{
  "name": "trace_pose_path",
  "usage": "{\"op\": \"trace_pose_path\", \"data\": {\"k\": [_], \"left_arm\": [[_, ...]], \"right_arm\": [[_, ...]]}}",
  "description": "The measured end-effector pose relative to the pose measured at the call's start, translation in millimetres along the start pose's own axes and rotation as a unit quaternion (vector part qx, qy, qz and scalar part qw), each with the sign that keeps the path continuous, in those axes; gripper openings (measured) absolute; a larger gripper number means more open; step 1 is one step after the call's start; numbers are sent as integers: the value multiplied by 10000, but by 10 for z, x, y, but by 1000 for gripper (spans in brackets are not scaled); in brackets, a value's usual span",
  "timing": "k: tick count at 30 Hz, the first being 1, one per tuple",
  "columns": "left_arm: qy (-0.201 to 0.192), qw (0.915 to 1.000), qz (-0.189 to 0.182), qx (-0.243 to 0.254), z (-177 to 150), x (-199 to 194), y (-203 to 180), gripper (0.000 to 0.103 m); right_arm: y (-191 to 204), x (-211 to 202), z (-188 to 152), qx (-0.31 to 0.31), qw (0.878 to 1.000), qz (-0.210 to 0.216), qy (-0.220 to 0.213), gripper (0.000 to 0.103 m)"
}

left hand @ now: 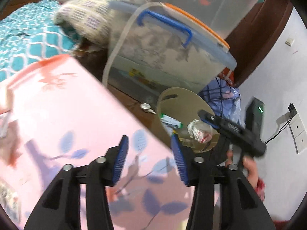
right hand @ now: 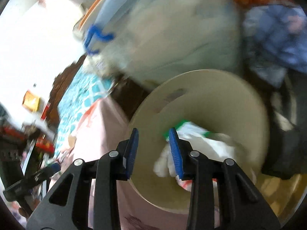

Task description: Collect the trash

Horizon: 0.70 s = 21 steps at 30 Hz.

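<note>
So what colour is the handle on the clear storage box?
Blue handle, clearest in the left wrist view.

Beige bin [left hand: 178, 103], pink sheet [left hand: 76, 115] — blue leaves (blurred), teal bedspread [left hand: 25, 44]

The right gripper [right hand: 153, 149] points into the mouth of the beige bin [right hand: 220, 88], its blue-padded jaws apart with nothing between them. The left finger lies over the bin's near rim; the right finger lies over crumpled white trash [right hand: 209, 147] inside the bin. A green-edged wrapper [right hand: 184, 123] lies in the bin beyond the trash. Behind the bin stands a translucent storage box [right hand: 172, 34]. Left of the bin lies a pink sheet [right hand: 99, 134]. The view is motion-blurred.
</note>
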<state>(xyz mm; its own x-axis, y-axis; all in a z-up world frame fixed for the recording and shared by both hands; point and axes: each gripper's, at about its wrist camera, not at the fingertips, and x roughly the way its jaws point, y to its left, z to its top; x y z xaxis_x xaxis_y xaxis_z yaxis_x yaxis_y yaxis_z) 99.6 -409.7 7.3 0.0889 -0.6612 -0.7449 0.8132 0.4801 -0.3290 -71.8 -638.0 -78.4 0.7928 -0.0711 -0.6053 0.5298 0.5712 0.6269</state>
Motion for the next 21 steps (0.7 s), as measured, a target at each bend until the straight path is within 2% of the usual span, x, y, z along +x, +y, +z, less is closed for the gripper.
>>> {"op": "trace_pose_path", "data": {"k": [3,4,5,9,12,13,16,19,21], "left_arm": [[-192,9993,273,-184,-166,-395,323,52],[-264,9984,415,-282,-244,-578,466,53],[-337,9971,575,-370,-318,-733,602,54],[-643,9860,1307,-817,-610,-1334,1178,59],[-868,9699,1757,-1447,-813,-1778,1725,62],[-938,9622,1932,-1676,-877,-1914,1932,62],[-1034,9465,2144,-2179,-963,-2170,2408,62],[-1212,9415,2159,-2285,-878,-2262,2674,64],[-1247,9434,2160,-2187,-750,-2225,2847,71]], "right_arm": [[214,159,108,-150,9999,64,30,40],[283,146,141,-224,9997,8,-90,55],[359,97,178,-273,9992,-71,-282,63],[706,-194,258,-419,9952,-23,-881,63],[1025,-315,218,-599,9923,95,-1078,63],[1141,-314,193,-679,9918,163,-1068,63],[1636,-122,36,-1063,9907,409,-743,63],[2065,228,-128,-1301,9885,756,-152,64],[2434,589,-247,-1467,9831,1007,419,65]]}}
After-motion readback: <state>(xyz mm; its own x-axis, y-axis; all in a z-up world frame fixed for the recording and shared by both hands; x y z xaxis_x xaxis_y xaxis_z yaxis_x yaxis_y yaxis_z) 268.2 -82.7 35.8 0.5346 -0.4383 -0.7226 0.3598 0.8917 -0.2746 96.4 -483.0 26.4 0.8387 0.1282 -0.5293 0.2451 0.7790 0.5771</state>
